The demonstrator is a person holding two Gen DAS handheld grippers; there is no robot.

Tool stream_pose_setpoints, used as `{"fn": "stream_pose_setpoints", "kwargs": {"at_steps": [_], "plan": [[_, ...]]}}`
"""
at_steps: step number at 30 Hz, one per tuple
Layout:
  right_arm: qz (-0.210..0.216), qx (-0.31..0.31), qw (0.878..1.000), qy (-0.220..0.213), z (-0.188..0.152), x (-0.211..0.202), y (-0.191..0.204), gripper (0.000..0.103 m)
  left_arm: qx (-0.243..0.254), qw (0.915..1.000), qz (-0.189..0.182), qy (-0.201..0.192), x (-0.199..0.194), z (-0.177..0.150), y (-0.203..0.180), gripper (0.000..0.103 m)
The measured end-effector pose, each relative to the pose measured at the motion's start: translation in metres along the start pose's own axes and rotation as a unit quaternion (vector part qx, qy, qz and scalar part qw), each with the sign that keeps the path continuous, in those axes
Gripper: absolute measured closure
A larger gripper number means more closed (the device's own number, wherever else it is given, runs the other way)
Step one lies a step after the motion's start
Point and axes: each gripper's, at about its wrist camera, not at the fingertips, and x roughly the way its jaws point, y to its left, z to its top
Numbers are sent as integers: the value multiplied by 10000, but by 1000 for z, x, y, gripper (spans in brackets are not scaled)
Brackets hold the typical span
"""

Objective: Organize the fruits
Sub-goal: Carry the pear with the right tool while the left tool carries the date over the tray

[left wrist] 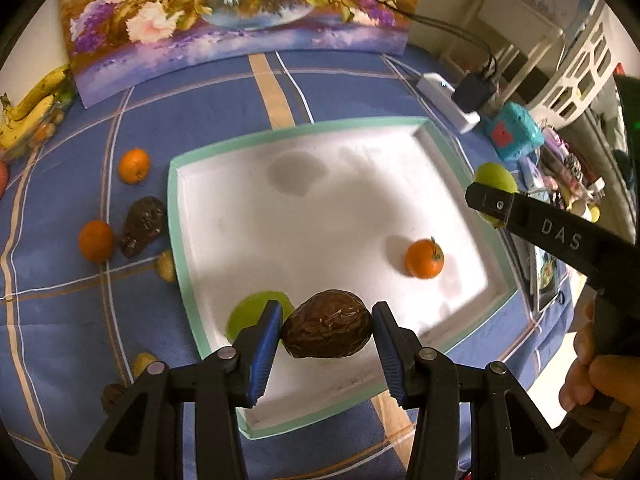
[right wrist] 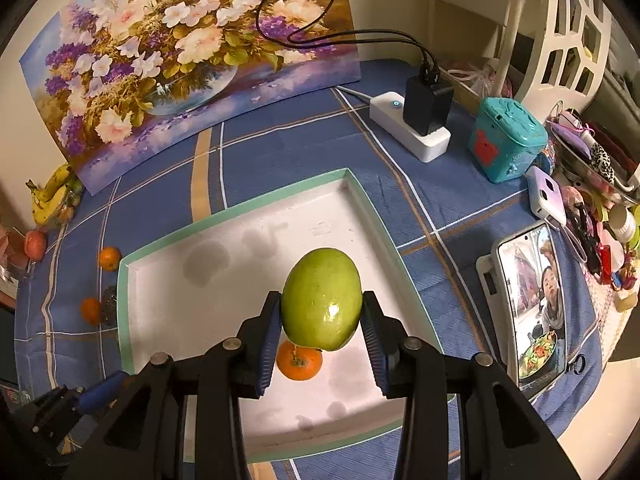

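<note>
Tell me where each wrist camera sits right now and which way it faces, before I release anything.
Left wrist: behind the left gripper, over the tray's near edge, facing the painting; its fingers clamp a brown fruit; the right hand shows.
Right wrist: behind the right gripper, above the tray, facing the same way; its fingers clamp a green fruit.
Shared: tray, painting, orange.
</note>
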Motion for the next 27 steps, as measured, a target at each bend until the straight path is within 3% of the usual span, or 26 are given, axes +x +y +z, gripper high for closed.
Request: {"fn": "stream_pose_setpoints", "kwargs": {"at_steps": [11,27], "plan": [[-201,89,9979,611,-16,35,-8,62,38,9991,31,416,27,-12,-5,54],[-432,218,9938,1005,-27,59,-20,62,80,9963,156,844,57,-25,-9,54]]}}
